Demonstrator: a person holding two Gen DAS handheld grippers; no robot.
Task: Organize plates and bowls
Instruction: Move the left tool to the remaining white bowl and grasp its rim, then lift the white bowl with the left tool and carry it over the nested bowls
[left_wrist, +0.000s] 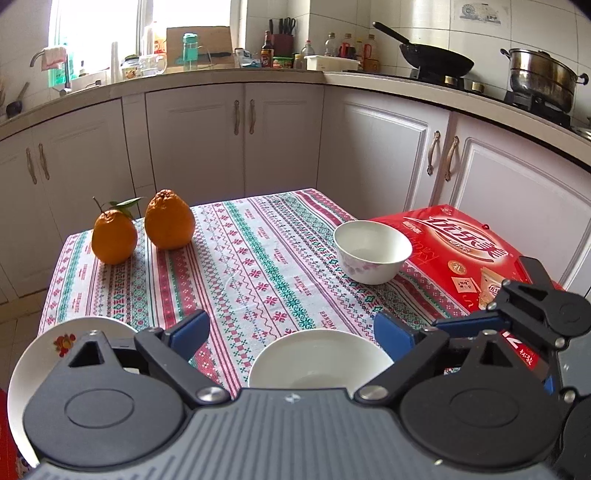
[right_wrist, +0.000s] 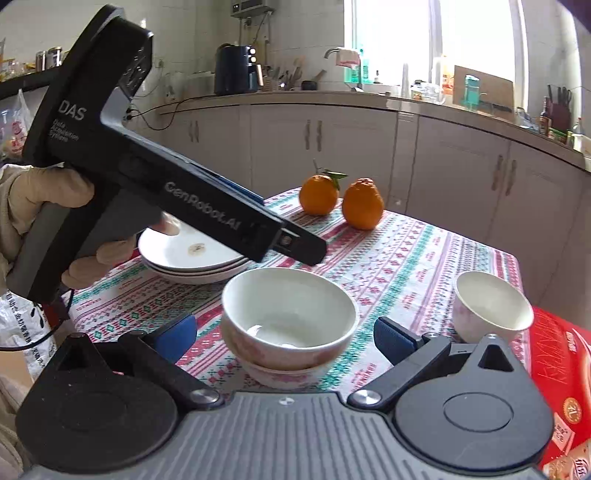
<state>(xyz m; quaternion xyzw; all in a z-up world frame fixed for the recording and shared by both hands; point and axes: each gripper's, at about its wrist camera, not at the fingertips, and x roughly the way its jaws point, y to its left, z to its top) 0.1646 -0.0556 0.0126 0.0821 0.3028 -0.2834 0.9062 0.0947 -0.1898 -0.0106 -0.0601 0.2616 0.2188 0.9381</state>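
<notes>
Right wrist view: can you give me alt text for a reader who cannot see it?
The open right gripper frames two stacked white bowls on a patterned tablecloth, its jaws clear of them. Behind, the gloved left hand holds the other gripper over stacked plates. A single bowl and two oranges stand farther off.

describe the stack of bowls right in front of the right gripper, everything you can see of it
The stack of bowls is two bowls nested, the upper sitting upright inside the lower, whose rim and wall show beneath it. Both look like glazed white ceramic with a faded pink floral print outside; the top one is plain and empty inside, with glossy highlights. The stack rests on the patterned tablecloth near the table's front edge, between the open right gripper's blue pads, which stand clear of it. Nothing else touches it.
</notes>
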